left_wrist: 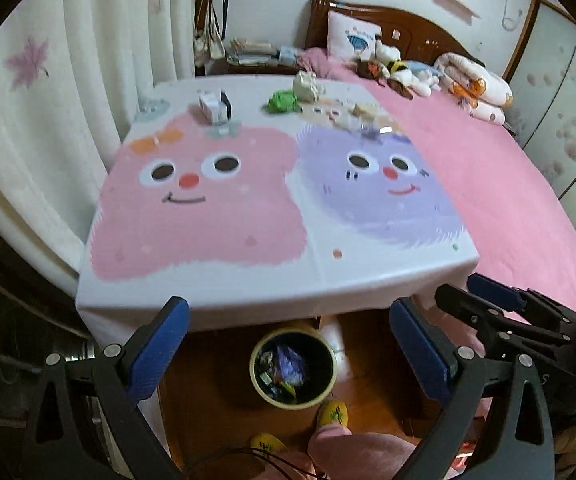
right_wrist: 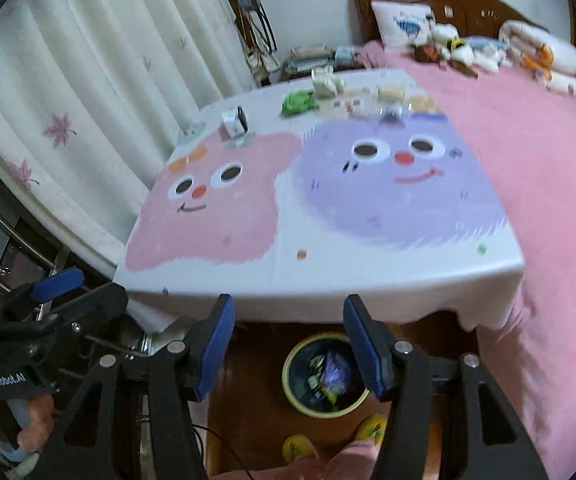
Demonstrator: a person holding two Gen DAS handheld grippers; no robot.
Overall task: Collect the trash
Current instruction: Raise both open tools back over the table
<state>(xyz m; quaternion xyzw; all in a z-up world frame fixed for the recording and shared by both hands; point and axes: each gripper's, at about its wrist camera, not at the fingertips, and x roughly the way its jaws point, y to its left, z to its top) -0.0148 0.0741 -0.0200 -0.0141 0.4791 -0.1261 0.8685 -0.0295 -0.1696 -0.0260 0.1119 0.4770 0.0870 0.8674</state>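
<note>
The bed (left_wrist: 508, 184) with its pink sheet runs ahead and to the right of both pairs of fingers. Beside it, straight ahead of the fingers, stands the table (left_wrist: 368, 280) under a white cloth printed with a pink face and a purple face.

On the floor below the table's near edge, under the fingertips, sits the bin (left_wrist: 292, 367), round with a pale rim and a dark inside; wrappers already lie in it. In the left wrist view it shows between the two fingers; in the right wrist view it shows between them too, partly behind the right finger.

The left gripper (left_wrist: 290, 344) holds nothing, its blue pads spread wide. The right gripper (right_wrist: 290, 344) is also empty, its fingers parted at a middling width.

The remaining trash lies at the far end of the table, well beyond the fingertips: a small white box (left_wrist: 214, 107) ahead and to the left, a crumpled green wrapper (left_wrist: 283, 101) about straight ahead, a pale crumpled wad (left_wrist: 307, 85) just behind it, and a blurred scatter of clear and pale scraps (left_wrist: 358, 118) to the right.

Two yellow slippers (left_wrist: 334, 414) show on the floor just nearer than the bin.
</note>
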